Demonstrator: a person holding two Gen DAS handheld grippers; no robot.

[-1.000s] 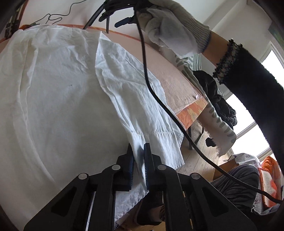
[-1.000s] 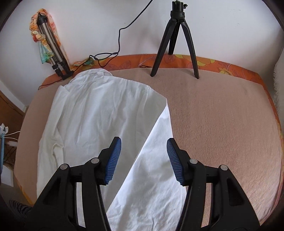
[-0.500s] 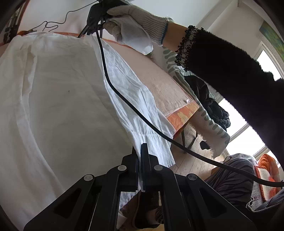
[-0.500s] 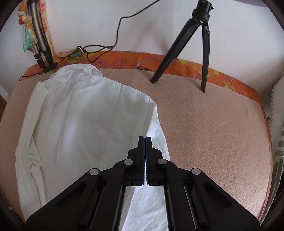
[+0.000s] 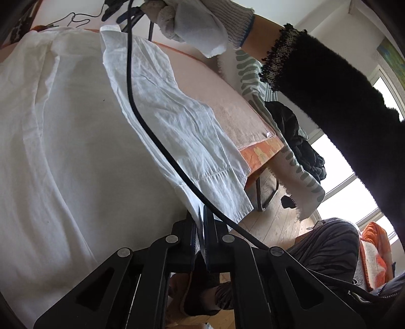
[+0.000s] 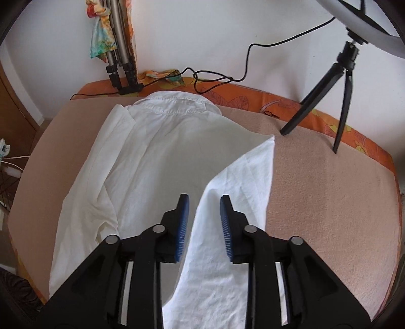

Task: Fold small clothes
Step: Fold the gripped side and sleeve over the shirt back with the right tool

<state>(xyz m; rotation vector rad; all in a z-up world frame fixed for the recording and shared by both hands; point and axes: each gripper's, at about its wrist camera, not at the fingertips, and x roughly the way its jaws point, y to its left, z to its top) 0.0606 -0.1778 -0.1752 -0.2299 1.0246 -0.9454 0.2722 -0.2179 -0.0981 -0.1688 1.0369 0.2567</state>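
A white shirt [image 6: 164, 151] lies flat on the peach table cover [image 6: 329, 202], collar toward the wall. Its right sleeve [image 6: 243, 182] is folded back at a slant along the body. My right gripper [image 6: 203, 200] hovers over the sleeve's inner edge. Its blue pads stand apart and are opening, with nothing pressed between them. In the left wrist view the shirt [image 5: 63, 151] fills the left side. My left gripper [image 5: 200, 220] pinches the hem at the table's near edge. Its jaws are starting to open, with a thin fold of cloth still caught between them. A gloved hand [image 5: 197, 22] holds the other gripper above the collar.
A black tripod [image 6: 336, 83] stands at the back right, and a folded tripod [image 6: 119, 63] leans at the back left beside a black cable [image 6: 215, 76]. A black cable [image 5: 141, 121] hangs over the shirt. A striped cloth [image 5: 291, 164] and dark clothes [image 5: 298, 131] hang off the table's right edge.
My right gripper shut half a second ago and has since opened, shifting sideways toward the collar. The left gripper stays at the hem, its jaws a touch wider than before.
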